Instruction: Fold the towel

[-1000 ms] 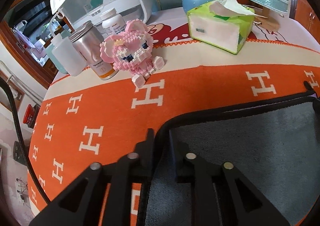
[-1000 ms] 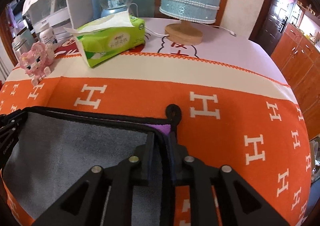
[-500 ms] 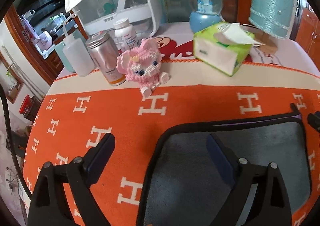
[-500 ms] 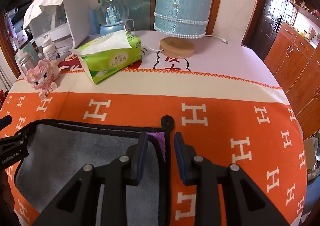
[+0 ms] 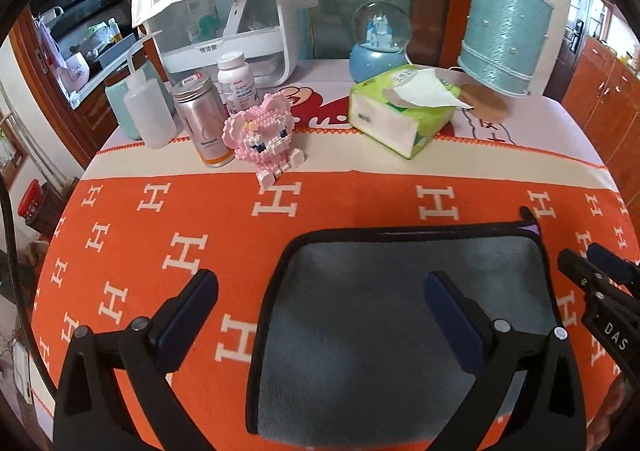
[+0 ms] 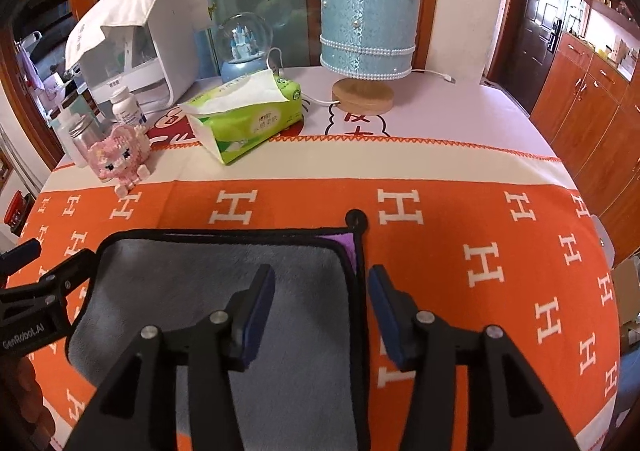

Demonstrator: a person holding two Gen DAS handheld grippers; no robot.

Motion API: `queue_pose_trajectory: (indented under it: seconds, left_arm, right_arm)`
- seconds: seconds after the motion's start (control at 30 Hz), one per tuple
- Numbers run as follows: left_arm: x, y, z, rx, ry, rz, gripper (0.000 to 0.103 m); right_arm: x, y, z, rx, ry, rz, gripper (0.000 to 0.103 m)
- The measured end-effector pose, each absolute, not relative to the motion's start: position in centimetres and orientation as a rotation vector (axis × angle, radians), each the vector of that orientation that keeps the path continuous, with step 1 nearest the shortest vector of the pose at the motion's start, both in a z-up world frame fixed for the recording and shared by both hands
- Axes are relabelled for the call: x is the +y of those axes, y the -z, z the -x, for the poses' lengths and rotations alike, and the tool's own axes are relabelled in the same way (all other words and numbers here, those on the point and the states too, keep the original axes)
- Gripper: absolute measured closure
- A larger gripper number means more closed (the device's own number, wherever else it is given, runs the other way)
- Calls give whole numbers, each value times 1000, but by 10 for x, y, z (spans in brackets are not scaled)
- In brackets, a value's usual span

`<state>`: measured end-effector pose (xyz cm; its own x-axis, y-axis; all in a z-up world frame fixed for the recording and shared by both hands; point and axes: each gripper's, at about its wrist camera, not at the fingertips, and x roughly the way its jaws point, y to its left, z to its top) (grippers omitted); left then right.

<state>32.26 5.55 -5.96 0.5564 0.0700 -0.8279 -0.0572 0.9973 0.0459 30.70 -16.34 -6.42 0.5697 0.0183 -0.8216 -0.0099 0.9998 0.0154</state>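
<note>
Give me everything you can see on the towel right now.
The towel is grey and plush with black piping, folded over and lying flat on the orange blanket. A purple under-layer peeks out at its far right corner, where a black hanging loop sticks out. Both the left gripper and the right gripper are open, straddling its side edges, gripping nothing.

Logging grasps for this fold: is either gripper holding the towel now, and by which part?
Nothing is held. The left gripper and right gripper are both open above the grey black-edged towel, each straddling a side edge without clamping it.
</note>
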Motion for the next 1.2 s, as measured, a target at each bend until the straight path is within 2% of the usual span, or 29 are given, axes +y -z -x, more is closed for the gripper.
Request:
queue_pose_trajectory:
  seconds: [0.4,0.53,0.7,1.2]
  left_arm:
    - [44,19,-277,938,58,5,1]
    - [43,4,-260,923,103,26,1]
    - [40,-11,-234,918,151,42,1]
    - [47,-40,-137,877,80,29,1]
  right_arm:
    - [-162,24,-272,923,-2,-38,53]
    - [-158,4,-254,870,-2,-33,44]
    - [-156,-12,-229,841,-19,-40,40]
    - [-170,-26,-133,825,-41,-31,39]
